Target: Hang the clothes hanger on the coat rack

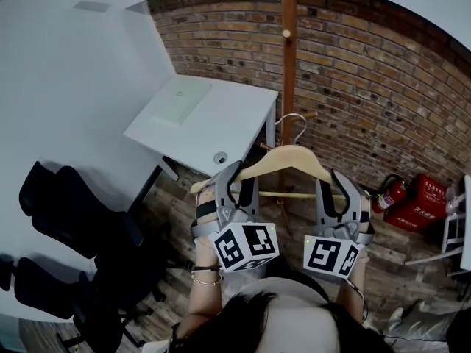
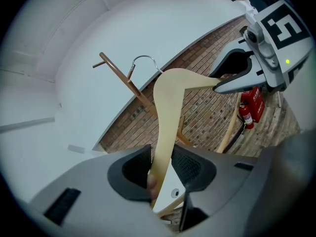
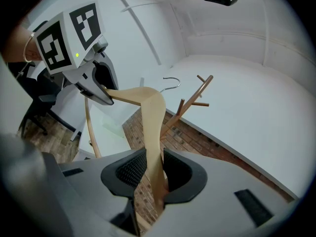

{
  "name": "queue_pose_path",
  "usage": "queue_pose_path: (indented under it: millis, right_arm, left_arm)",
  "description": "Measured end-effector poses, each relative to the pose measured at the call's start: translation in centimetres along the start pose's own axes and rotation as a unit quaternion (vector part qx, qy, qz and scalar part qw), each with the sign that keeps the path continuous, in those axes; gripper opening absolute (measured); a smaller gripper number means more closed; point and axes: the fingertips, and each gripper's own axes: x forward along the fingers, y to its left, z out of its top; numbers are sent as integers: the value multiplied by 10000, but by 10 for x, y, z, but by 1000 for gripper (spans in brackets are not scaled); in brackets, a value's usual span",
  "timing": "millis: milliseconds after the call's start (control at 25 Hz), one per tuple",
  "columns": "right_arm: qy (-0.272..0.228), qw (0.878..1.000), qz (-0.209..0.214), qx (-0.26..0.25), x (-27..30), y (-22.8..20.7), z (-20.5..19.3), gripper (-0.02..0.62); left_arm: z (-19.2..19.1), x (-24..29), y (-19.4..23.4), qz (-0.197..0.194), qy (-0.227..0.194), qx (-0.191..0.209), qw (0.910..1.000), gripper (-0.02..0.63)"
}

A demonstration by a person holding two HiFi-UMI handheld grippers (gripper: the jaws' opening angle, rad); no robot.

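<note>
Nearest the lens: left hand-held gripper (image 1: 239,176) and right hand-held gripper (image 1: 335,181), each clenched on one shoulder end of pale wooden clothes hanger with chrome wire hook (image 1: 283,157). Checked in both gripper views: ribbed pads pressed on wood from either side. Carried in mid-air, hook end toward tall wooden coat rack with angled pegs (image 1: 288,50). Hook close by lower peg (image 1: 307,114); contact not readable. Judged not yet hung.

Handling, judged: light, rigid, smooth-looking wood, so apt to slide or pivot between pads under a loose pinch. Thin lower bar and wire hook likely the weak parts. Best gripped as now, at the thick shoulder ends, leaving hook free.

Clearance: open air ahead up to red brick wall (image 1: 383,72). Corner of white worktop (image 1: 213,123) close beside rack pole on the left. Short low pegs likely snag points. Red fire extinguisher (image 1: 394,192) low at right, well apart.
</note>
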Motion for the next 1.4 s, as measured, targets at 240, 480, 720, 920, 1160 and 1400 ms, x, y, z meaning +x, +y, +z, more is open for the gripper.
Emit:
queue_pose_path:
  millis: [240, 480, 720, 920, 1160, 1400]
  right_arm:
    - [-80, 10000, 23, 11, 16, -9, 0, 118]
    - [-169, 9998, 48, 11, 32, -20, -1, 118]
    - [-260, 9996, 82, 2, 47, -31, -3, 118]
    - [-334, 9993, 138, 34, 63, -40, -4, 118]
    - [-462, 9987, 215, 42, 78, -46, 0, 118]
    - [-584, 9981, 206, 27, 91, -49, 8, 118]
  left_arm:
    - [6, 15, 7, 63, 3, 22, 10000, 132]
    - [14, 30, 13, 111, 19, 24, 9999, 132]
    - [21, 45, 16, 171, 28, 4, 9999, 132]
    - [27, 59, 23, 235, 54, 47, 9997, 132]
    - [31, 70, 33, 363, 105, -13, 9993, 132]
    - [34, 76, 47, 460, 107, -149, 9988, 132]
